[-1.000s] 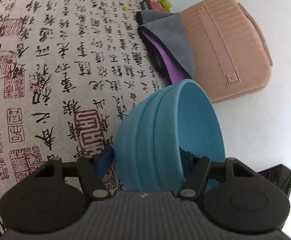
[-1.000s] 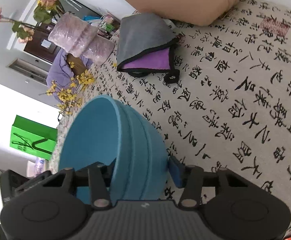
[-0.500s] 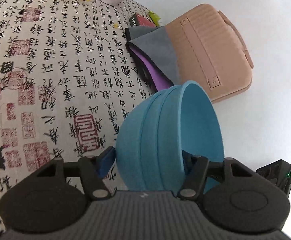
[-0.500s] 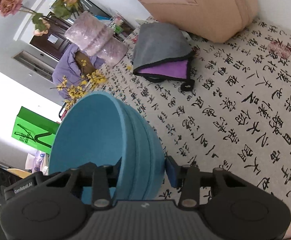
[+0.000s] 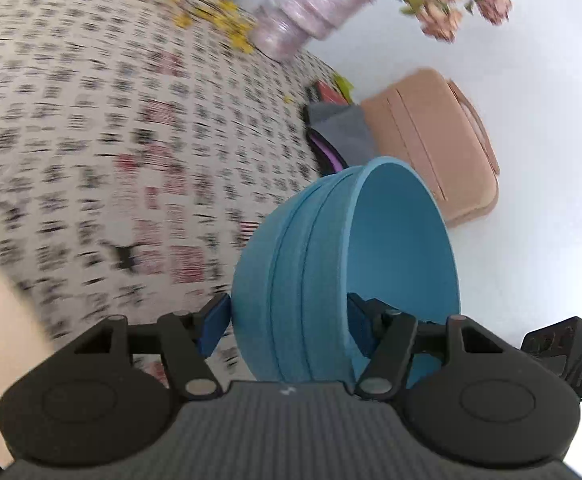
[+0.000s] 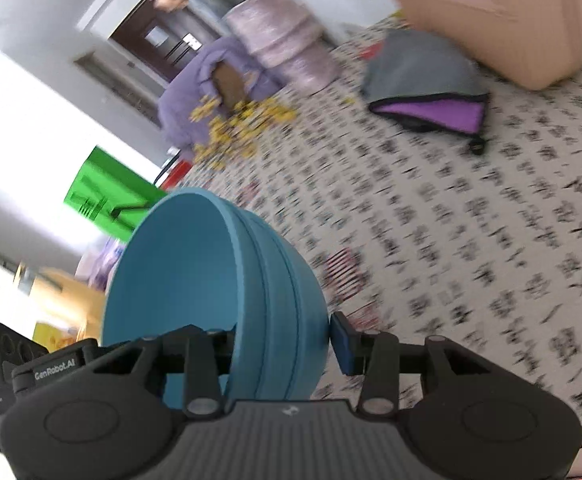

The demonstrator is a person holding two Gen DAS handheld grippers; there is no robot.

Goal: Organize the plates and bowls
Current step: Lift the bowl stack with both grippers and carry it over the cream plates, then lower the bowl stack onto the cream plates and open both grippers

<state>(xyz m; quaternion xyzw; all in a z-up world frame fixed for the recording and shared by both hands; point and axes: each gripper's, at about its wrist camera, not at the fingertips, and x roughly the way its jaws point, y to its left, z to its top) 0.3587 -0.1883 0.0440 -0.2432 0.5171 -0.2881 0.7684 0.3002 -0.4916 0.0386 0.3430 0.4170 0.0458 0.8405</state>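
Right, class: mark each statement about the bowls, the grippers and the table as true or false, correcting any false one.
1. The stacked blue bowls are gripped by both the left gripper and the right gripper. True.
2. The bowls rest flat on the calligraphy-print tablecloth. False: they are held above it, tilted on edge.
3. A folded grey and purple cloth lies beside the tan ribbed case. True.
4. The top bowl holds food. False: it is empty.

Bright, even daylight — tablecloth motion-smeared in both views, blue bowls sharp; fisheye bending at edges.
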